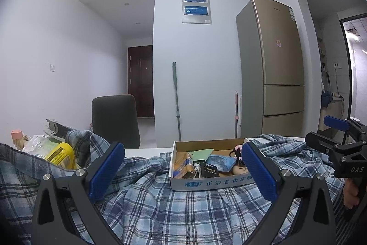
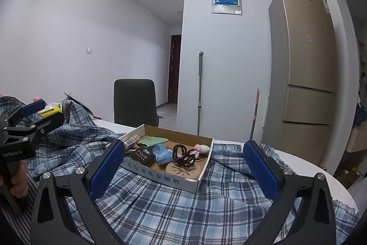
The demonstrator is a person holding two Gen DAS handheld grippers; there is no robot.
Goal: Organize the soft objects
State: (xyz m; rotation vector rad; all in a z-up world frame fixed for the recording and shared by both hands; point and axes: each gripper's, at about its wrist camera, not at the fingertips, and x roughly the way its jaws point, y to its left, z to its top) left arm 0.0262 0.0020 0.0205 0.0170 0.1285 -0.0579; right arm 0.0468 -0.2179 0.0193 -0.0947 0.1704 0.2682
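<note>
Plaid cloth (image 1: 174, 210) rumpled over bench, under cardboard box (image 2: 160, 178) w/ small items. Left claw (image 1: 183, 173), right claw (image 2: 183, 171) both wide apart, holding nothing. Cloth unfolded; tidying undone.

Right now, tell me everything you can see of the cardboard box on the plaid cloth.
The cardboard box is a shallow open tray, brown inside, white outside with blue Chinese print and a blue logo. It sits flat on the rumpled blue plaid cloth, which bunches against its sides. Inside lie dark hair ties, a small pale plush toy, a black "Face" packet, a green pouch and a blue packet. Neither gripper touches it.
</note>
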